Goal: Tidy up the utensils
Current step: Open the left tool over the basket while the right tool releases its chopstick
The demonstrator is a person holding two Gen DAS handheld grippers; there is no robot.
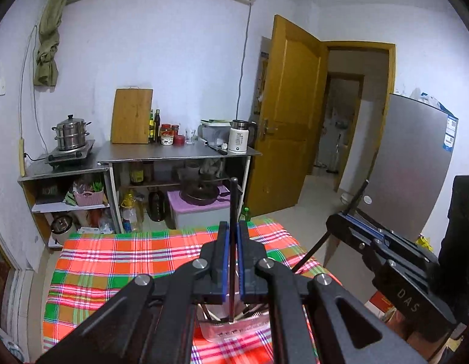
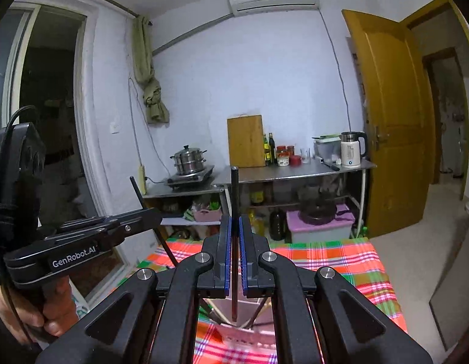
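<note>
- While both chopsticks are held above the holder, we judge the task partly done: several sticks already stand in it, and these two are not yet dropped in.
- Our left gripper (image 1: 233,236) has its jaws pressed onto a dark chopstick (image 1: 233,212), which stands upright, its lower tip reaching down into the mouth of the utensil holder (image 1: 231,330).
- Our right gripper (image 2: 234,236) pinches a second dark chopstick (image 2: 234,200) the same way, upright, tip just above or inside the holder's opening; we cannot tell which.
- That holder looks like a pale, translucent plastic container with printed lettering, sitting on the surface below both grippers; the sticks inside lean at angles, some dark, some lighter.
- Both held chopsticks are thin, straight, matte black rods with squared tops, likely smooth and prone to slipping.
- Blue ribbed pads line the black jaws.
- A checked cloth (image 1: 128,257) in orange, green and white covers the surface, soft and slightly rumpled.
- What remains, we judge, is lowering and releasing both sticks; whether more utensils wait elsewhere is not visible.
</note>
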